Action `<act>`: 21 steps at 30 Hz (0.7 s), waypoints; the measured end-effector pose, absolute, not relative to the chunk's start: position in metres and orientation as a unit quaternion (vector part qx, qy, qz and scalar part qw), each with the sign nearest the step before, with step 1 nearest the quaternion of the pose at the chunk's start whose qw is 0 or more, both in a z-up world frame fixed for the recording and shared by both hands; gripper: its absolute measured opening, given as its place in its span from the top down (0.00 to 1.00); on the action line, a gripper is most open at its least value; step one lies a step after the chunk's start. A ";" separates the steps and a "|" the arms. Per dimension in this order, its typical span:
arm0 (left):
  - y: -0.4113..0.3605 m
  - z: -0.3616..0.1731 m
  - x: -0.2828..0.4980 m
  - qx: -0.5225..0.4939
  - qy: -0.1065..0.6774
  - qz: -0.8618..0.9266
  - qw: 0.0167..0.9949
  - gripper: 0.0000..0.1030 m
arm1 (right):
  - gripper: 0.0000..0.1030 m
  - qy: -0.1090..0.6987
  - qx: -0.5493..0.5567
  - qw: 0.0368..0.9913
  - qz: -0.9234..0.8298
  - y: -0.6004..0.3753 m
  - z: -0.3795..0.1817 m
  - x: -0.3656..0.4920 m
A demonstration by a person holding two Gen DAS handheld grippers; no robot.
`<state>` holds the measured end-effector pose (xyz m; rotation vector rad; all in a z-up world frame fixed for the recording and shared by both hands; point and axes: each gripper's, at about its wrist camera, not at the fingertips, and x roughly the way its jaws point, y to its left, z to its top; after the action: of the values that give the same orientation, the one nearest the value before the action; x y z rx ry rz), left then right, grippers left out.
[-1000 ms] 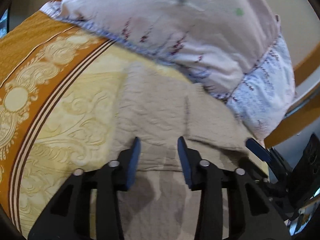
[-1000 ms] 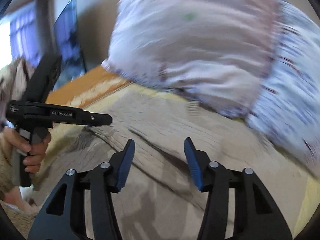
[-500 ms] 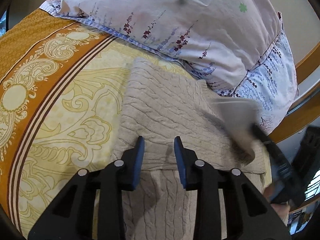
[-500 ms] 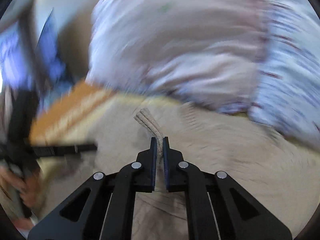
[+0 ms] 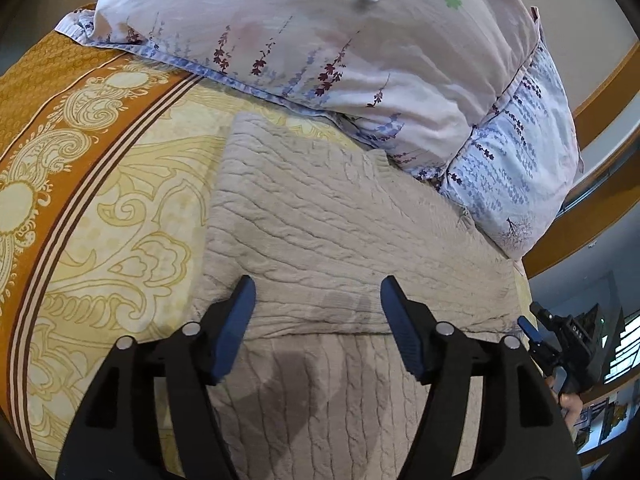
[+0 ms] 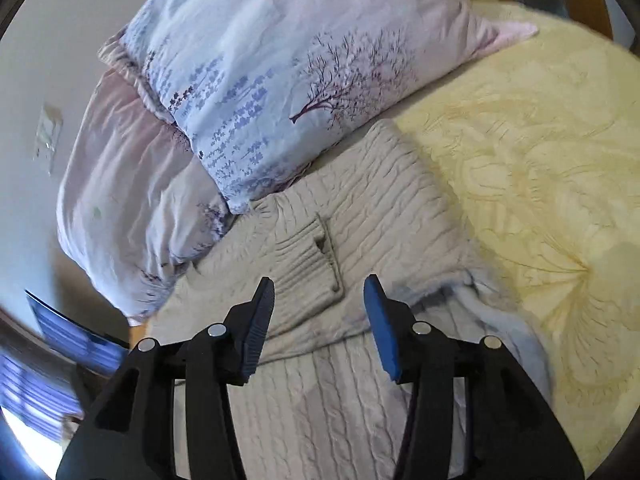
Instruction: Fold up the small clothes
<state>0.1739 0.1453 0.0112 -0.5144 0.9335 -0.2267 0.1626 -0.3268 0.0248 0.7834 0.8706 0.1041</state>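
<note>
Nearest in the left wrist view, the left gripper [image 5: 318,300] hangs over the beige cable-knit sweater [image 5: 332,224]; its jaws have just been opening and now stand wide apart, their blue pads clear of the knit with nothing clamped between them. The sweater lies flat on the bed, a folded edge running across just beyond the fingertips. Its near end is cut off by the gripper body and the frame bottom, so how far it reaches toward the camera cannot be told.

In the right wrist view the right gripper [image 6: 319,300] has also just been opening; its jaws stand part open and empty above a ribbed cuff [image 6: 310,258] laid back on the sweater's body. The left and lower edges of this view are smeared with blur.

Under the garment spreads a yellow bedsheet [image 5: 120,216] with an orange scrolled border on the left. Farther off, two floral pillows [image 5: 320,40] are stacked, and the sweater's far edge touches the lower one. At the far right edge of the left view, the other gripper's tip and part of a hand [image 5: 570,402] show, mostly cropped.
</note>
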 end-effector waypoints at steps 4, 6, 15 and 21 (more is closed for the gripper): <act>0.146 0.011 0.175 -0.254 0.446 -0.109 0.851 0.35 | 0.54 0.447 0.359 0.818 0.047 -0.316 0.012 0.181; 0.147 0.011 0.176 -0.259 0.446 -0.110 0.850 0.35 | 0.66 0.450 0.351 0.819 0.051 -0.309 0.007 0.187; 0.148 0.015 0.170 -0.272 0.433 -0.131 0.849 0.31 | 0.93 0.382 0.293 0.876 0.030 -0.301 0.028 0.169; 0.155 0.026 0.143 -0.270 0.421 -0.140 0.854 0.31 | 0.92 0.430 0.265 0.863 0.004 -0.301 0.006 0.174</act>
<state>0.1425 0.1553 0.0255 -0.5678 0.8865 -0.2952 0.1739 -0.3014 0.0060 0.5563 0.9008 0.0086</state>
